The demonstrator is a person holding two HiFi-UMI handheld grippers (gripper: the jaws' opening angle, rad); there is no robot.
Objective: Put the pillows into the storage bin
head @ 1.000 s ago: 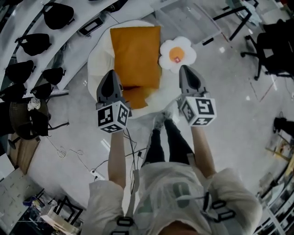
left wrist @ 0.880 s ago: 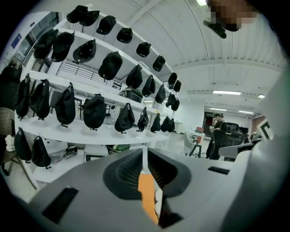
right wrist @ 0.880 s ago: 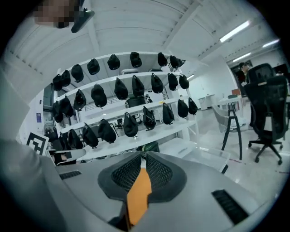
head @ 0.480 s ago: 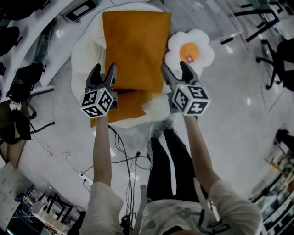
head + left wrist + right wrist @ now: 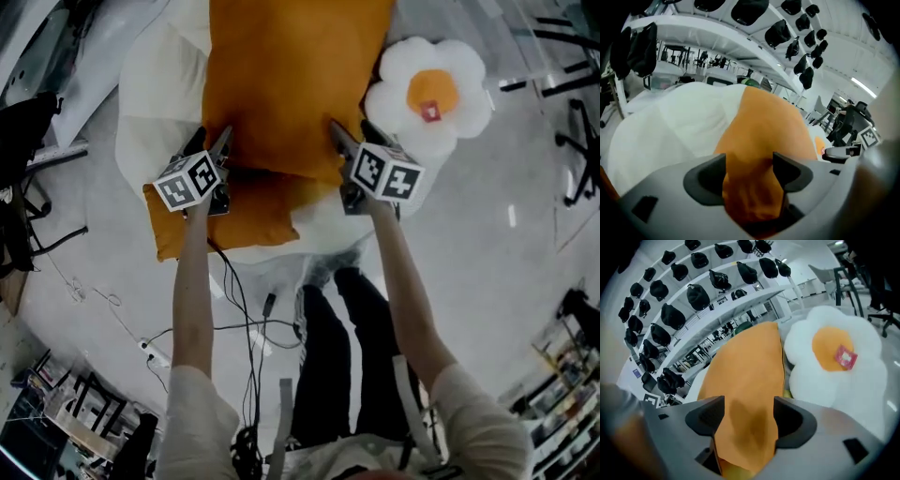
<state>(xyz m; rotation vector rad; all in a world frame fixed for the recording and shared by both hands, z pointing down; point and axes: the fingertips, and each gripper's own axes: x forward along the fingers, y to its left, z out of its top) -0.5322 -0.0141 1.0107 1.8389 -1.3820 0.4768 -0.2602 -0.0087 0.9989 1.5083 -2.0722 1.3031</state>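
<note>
Now the left gripper [image 5: 214, 142] has its jaws opening, and a bunched corner of the big orange pillow [image 5: 291, 84] fills the gap between them, its cloth touching both inner faces in the left gripper view [image 5: 749, 171]. The right gripper [image 5: 352, 136] is opening as well, and the pillow's other near corner [image 5: 745, 376] lies between its jaws and reaches down into the throat behind them. Ahead of both pairs of jaws the pillow stretches away over a white cushion [image 5: 159, 84], which shows to the left of the left jaws. Below the left gripper a second orange pillow [image 5: 234, 211] sticks out. Just to the right of the right jaws sits a fried-egg pillow [image 5: 834, 362], touching the orange one's edge.
</note>
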